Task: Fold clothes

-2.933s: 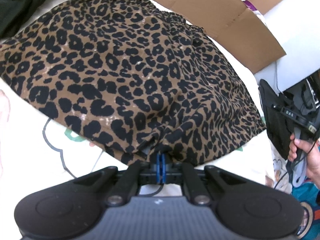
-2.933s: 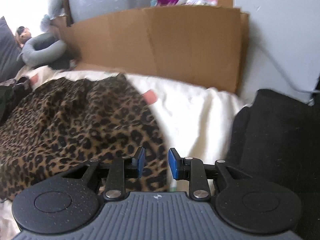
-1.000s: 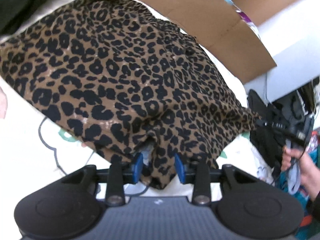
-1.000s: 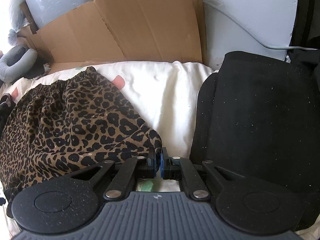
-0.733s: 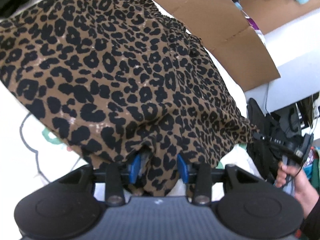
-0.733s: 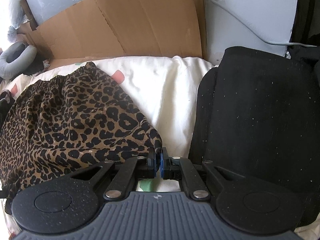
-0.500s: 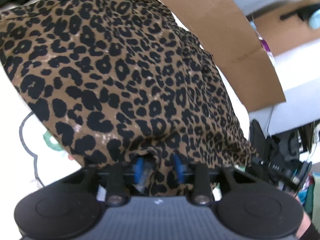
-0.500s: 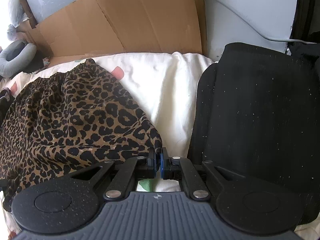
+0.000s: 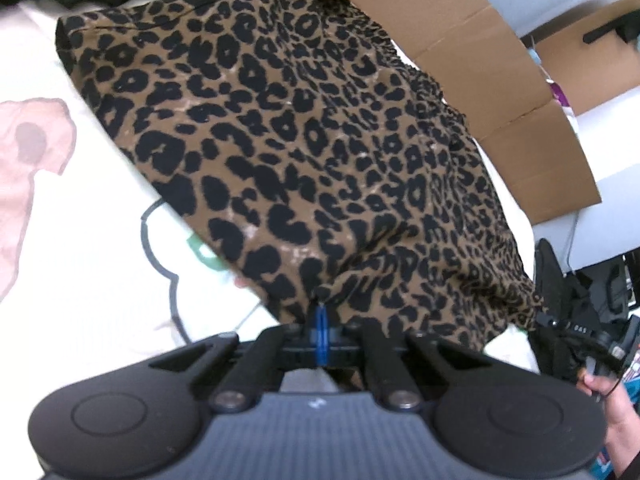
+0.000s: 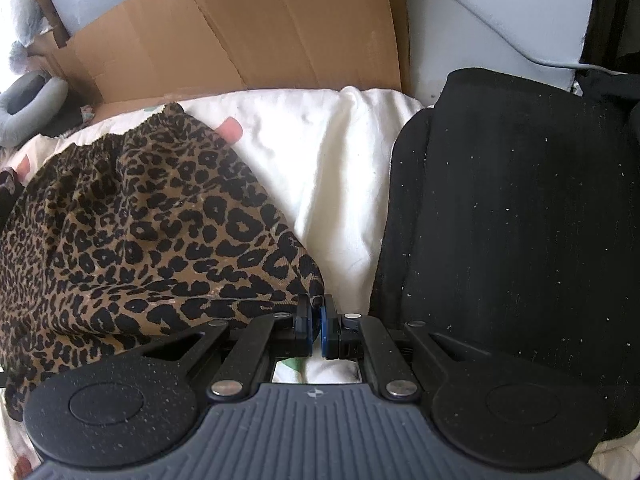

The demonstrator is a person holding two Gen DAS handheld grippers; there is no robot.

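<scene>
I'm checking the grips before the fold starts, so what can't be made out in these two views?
- Left wrist view: leopard-print garment hem covers the left gripper pads' bite.
- Right wrist view: right gripper body hides the garment's near edge.
- Right wrist view: black folded fabric is cut off at the right edge.

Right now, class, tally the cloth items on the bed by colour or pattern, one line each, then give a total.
Leopard-print garment: 1
Black folded garment: 1
White bedsheet: 1
Total: 3
</scene>
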